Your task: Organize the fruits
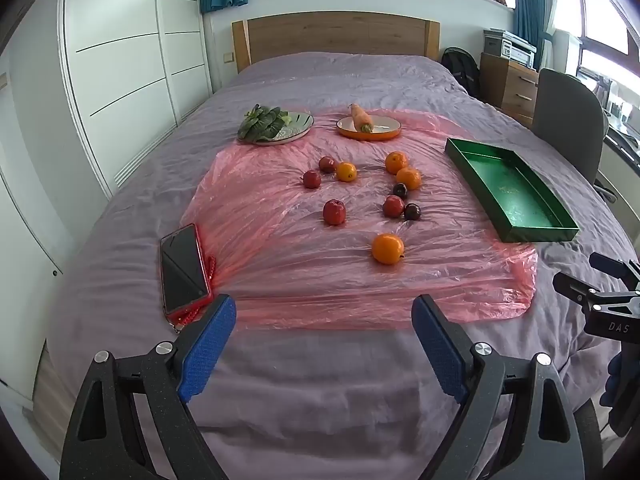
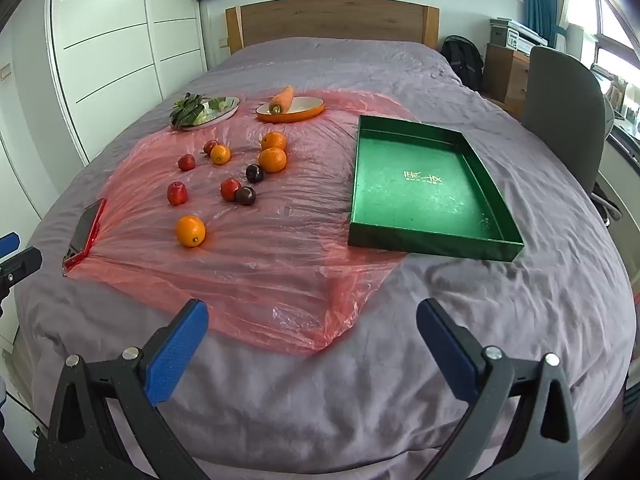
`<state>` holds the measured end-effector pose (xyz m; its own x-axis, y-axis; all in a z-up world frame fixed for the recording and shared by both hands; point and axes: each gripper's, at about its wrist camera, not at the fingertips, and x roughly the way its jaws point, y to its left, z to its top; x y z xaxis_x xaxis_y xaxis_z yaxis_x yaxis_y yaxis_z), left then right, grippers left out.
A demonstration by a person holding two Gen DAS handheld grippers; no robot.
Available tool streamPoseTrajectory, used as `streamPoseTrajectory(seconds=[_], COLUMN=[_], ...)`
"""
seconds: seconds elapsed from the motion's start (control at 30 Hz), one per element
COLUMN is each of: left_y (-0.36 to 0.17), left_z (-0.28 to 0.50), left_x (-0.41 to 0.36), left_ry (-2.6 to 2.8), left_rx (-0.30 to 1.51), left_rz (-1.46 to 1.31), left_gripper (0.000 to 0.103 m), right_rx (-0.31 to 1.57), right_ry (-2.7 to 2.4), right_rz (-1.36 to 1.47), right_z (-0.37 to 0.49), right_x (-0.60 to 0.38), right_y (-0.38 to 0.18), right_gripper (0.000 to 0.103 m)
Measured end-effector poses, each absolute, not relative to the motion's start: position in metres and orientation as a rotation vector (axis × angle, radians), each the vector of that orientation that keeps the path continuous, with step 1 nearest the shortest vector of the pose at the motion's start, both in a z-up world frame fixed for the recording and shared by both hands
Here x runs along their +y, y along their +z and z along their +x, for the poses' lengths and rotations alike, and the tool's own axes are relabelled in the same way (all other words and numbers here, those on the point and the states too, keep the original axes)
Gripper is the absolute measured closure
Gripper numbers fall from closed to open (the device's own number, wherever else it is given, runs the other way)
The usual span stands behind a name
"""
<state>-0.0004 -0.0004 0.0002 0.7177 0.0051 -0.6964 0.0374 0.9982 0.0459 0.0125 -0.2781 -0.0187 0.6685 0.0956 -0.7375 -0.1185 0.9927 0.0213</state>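
Right wrist view shows your right gripper (image 2: 312, 332) spread wide and holding nothing; the left gripper (image 1: 324, 328) is equally wide and empty. Fruits lie loose on the pink plastic sheet (image 2: 256, 264), the nearest orange (image 2: 191, 231) alone, well apart from the green tray (image 2: 432, 242). Expect it to be firm, round and prone to roll on slick film; pinch across its middle. Tray walls are low, the bed soft, the approach open.

Bright, even daylight comes in from the windows (image 1: 600, 20) on the right, which are blown out white. The pink plastic sheet (image 2: 256, 248) shines with glare along its wrinkles. Shadows are soft. Both views bend strongly and darken at their corners.
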Motion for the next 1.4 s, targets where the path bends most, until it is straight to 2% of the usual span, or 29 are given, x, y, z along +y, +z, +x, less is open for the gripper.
streamPoseTrajectory(seconds=[1.4], left_y=[-0.008], left_z=[0.0], left_x=[-0.006], left_ry=[-0.029], left_rx=[0.788], left_rz=[0.027], left_gripper=[0.017], right_rx=[0.849], right_ry=[0.112], right_rz=[-0.02], right_z=[0.012], right_x=[-0.288], right_y=[-0.03], right_gripper=[0.0])
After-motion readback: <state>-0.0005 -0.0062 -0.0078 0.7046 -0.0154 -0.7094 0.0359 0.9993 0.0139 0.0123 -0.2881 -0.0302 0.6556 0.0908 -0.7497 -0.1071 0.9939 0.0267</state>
